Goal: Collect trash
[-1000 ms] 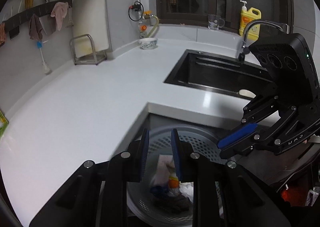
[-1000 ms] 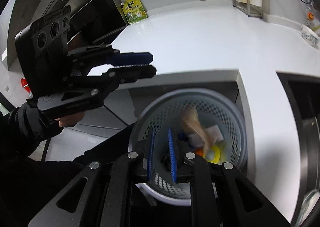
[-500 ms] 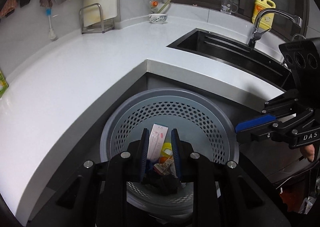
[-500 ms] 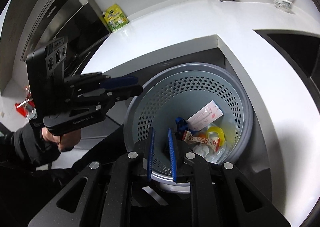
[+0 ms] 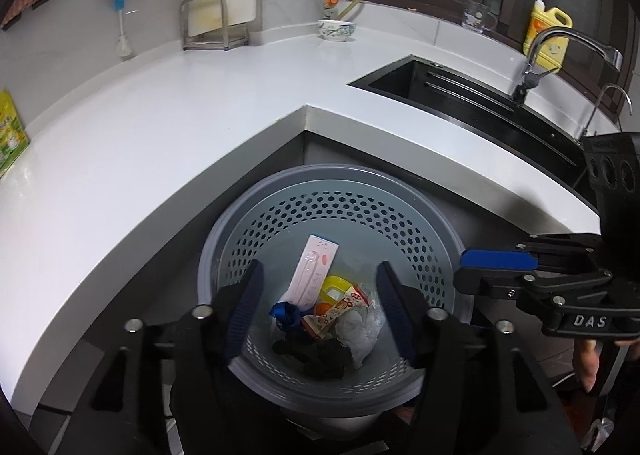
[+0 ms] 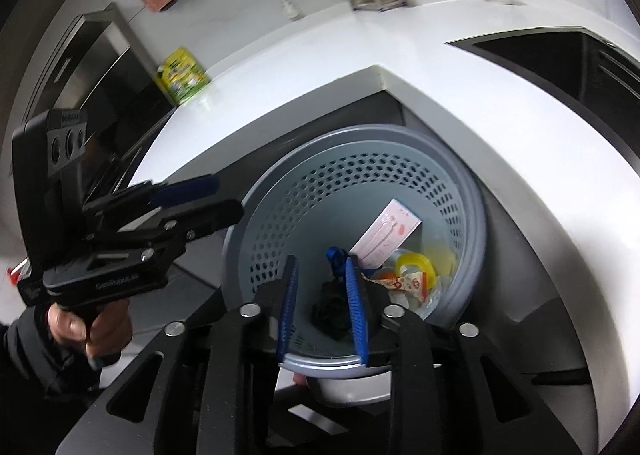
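Since before, left tool (image 5: pixel 320 307) has spread wide, empty; right tool (image 6: pixel 322 303) gapes narrowly above perforated grey bin (image 5: pixel 260 215) of wrappers (image 5: pixel 338 309).

Left gripper (image 5: pixel 320 309), fingers wide apart, above perforated grey bin (image 5: pixel 256 215) of trash (image 5: pixel 316 279) beside white counter (image 5: pixel 160 115).

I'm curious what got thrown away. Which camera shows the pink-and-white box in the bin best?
The left wrist view: the pink-and-white box is sharp, unobstructed, leaning in the bin. The right wrist view shows it blurred, with a finger covering its lower end.
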`<state>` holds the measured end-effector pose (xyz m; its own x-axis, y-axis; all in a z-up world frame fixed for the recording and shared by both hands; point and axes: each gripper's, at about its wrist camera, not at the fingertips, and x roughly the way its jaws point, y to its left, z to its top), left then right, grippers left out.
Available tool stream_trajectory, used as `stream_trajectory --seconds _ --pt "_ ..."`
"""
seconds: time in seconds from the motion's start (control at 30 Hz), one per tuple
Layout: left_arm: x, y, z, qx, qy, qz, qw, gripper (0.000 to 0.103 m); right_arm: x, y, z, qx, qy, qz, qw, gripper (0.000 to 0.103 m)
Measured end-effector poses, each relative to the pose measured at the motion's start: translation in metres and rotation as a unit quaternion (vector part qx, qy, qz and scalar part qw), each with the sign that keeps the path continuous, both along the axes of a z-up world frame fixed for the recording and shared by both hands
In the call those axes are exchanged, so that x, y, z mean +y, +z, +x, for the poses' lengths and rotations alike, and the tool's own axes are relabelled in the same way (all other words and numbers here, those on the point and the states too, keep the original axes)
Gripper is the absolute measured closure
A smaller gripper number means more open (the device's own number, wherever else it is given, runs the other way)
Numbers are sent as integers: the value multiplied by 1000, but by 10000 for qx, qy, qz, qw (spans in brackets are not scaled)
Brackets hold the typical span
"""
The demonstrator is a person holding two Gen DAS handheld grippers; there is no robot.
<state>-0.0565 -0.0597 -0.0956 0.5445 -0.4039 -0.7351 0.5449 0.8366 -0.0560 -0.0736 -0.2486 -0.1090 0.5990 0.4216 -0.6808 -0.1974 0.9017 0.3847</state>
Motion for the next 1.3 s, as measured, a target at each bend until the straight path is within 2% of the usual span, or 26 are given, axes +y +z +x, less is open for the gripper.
stream_trajectory --seconds 0.03,0.13,0.3,0.43,0.53,0.6,0.77,0.87,1.3 --pt "1 1 0 -11 85 29 10000 41 1 1 -2 -57 -118 -72 9999 62" --pt "4 7 -2 -49 330 75 9994 41 3 4 -8 -165 -312 -126 9993 57" --pt "8 20 -5 -212 711 221 9970 23 8 8 -16 -300 -576 -189 9977 50" --pt "16 28 -7 -343 1049 286 9935 22 5 15 -20 -365 -944 -214 9946 44" --pt "22 34 -5 -325 1276 277 9909 22 0 17 -21 -298 -1176 -155 9925 43" --pt "26 38 -5 -321 1403 255 9893 16 -1 19 -23 -274 -1318 -161 9908 41" --pt "28 44 -8 -387 1544 221 9870 12 3 24 -27 -275 -1464 -281 9884 38" --pt "26 45 -10 -442 1584 317 9859 7 9 27 -29 -316 -1516 -450 9869 32" --pt "31 46 -10 -350 1796 333 9826 6 5 29 -29 -213 -1666 -403 9850 31"
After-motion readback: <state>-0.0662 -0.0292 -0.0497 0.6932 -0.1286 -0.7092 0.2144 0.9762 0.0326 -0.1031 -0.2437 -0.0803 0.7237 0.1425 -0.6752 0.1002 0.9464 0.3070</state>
